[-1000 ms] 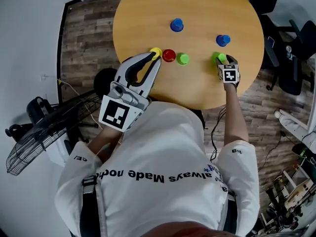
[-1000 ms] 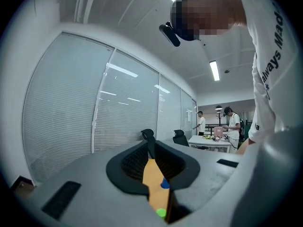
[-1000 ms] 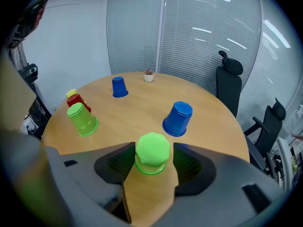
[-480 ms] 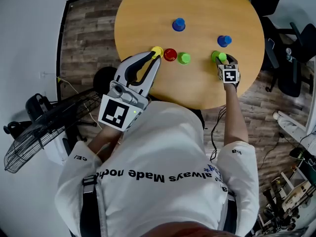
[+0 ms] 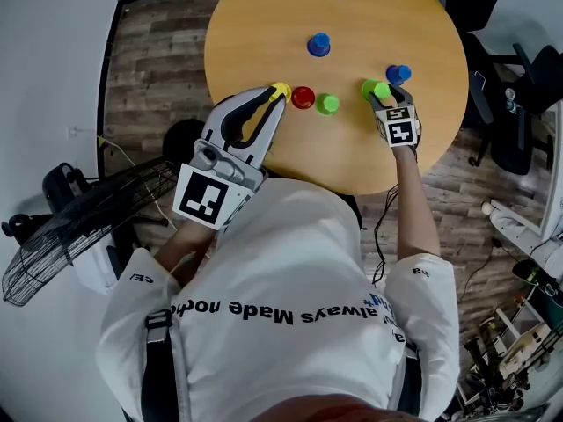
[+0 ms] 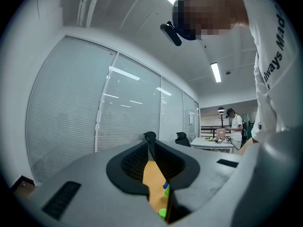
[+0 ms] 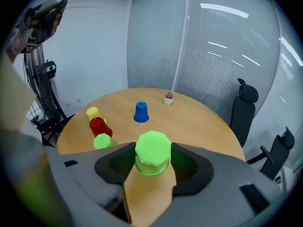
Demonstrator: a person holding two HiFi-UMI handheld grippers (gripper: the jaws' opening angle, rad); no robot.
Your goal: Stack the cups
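Right gripper view, right claw [image 7: 153,150] pinching inverted green cup [image 7: 152,157], left claw [image 6: 149,137] pressed together, empty, near yellow cup [image 5: 281,88]

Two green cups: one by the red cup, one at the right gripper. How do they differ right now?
The clamped green cup is gripped by the right gripper and looks lifted off the table; the free green cup stands on it beside the red cup. The clamped one is near a blue cup; the free one ends a row with the red and a yellow cup. Both are bright green, base up.
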